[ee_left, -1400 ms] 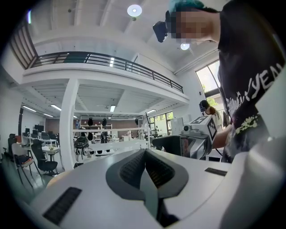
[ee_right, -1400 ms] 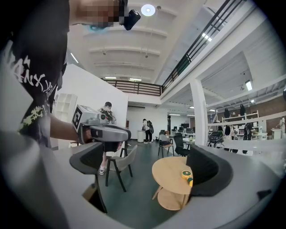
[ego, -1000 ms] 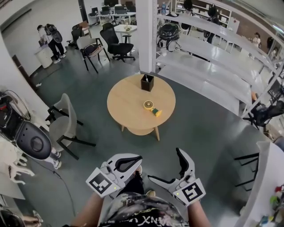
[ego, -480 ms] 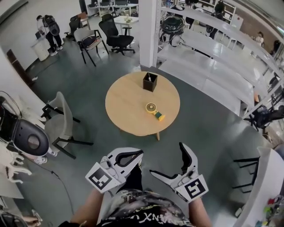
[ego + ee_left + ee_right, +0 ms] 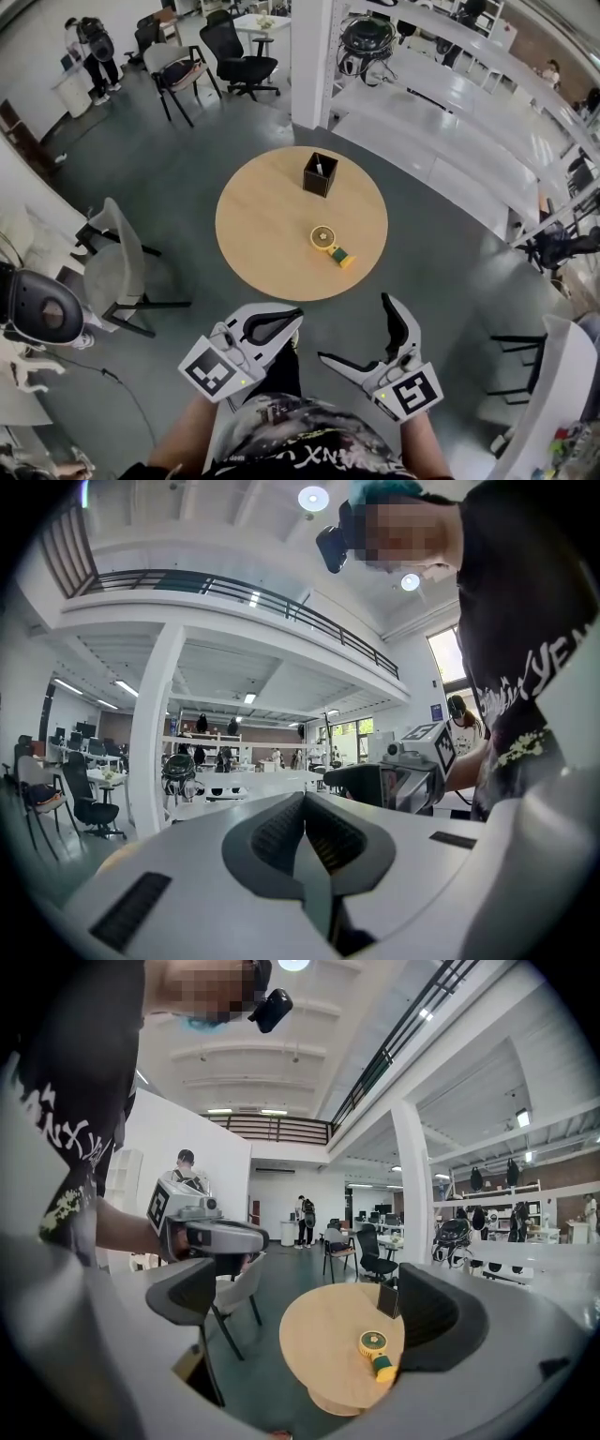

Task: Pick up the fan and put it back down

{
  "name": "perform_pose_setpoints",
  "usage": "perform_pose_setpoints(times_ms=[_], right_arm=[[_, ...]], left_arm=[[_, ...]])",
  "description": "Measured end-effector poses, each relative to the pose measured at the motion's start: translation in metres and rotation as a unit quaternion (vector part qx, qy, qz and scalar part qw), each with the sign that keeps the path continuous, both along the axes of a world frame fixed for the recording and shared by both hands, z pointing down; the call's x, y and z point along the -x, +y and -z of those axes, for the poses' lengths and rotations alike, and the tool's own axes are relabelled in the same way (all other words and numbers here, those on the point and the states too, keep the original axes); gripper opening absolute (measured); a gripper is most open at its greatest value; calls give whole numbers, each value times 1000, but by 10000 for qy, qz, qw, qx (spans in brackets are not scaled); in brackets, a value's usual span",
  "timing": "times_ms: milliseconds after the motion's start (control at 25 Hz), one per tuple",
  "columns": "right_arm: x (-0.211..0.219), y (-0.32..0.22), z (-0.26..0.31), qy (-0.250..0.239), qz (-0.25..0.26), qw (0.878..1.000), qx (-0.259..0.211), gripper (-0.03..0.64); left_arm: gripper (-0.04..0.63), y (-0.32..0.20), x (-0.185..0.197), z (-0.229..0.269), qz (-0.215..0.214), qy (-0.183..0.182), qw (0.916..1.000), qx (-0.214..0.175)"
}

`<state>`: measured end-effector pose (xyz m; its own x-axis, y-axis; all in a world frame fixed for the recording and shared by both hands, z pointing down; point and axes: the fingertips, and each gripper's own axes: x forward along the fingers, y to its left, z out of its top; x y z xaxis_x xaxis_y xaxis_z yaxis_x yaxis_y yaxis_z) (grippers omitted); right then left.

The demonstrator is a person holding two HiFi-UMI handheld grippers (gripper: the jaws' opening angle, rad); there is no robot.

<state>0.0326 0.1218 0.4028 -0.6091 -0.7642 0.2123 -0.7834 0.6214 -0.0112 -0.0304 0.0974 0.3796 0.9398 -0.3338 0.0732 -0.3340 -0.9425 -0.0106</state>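
Observation:
A small yellow hand fan with a green and yellow handle lies flat on the round wooden table, right of its middle; in the right gripper view the fan shows between the jaws, far off. My left gripper is shut with nothing in it, held close to my body, well short of the table. My right gripper is open and empty, beside the left one. In the left gripper view the jaws of my left gripper meet, pointing across the room.
A black pen holder stands at the table's far side. A grey chair is left of the table, a white pillar behind it, long white benches to the right. Two people stand far back left. Office chairs are beyond.
The table and fan have drawn nearer in the head view as I walk forward. Both grippers keep their pose and state.

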Motion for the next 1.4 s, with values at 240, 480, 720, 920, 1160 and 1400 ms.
perform_pose_setpoints(times_ms=[240, 480, 720, 920, 1160, 1400], right_arm=[[3, -51, 3, 119, -79, 9998, 113, 586], [8, -103, 7, 191, -188, 9996, 127, 586], [13, -140, 12, 243, -274, 9993, 110, 586], [12, -163, 12, 268, -350, 9990, 94, 586], [12, -189, 14, 256, -431, 9987, 95, 586], [11, -204, 9, 249, -430, 9987, 119, 586]], left_arm=[[18, -54, 3, 0, -98, 25, 9999, 109], [18, -104, 6, 1, -276, -15, 9996, -82], [18, -143, 10, 3, -355, 25, 9993, -78], [18, -167, 11, 3, -390, 76, 9992, -85], [18, -193, 15, 4, -422, 73, 9991, -64], [18, -206, 14, 0, -405, 15, 9992, -31]])
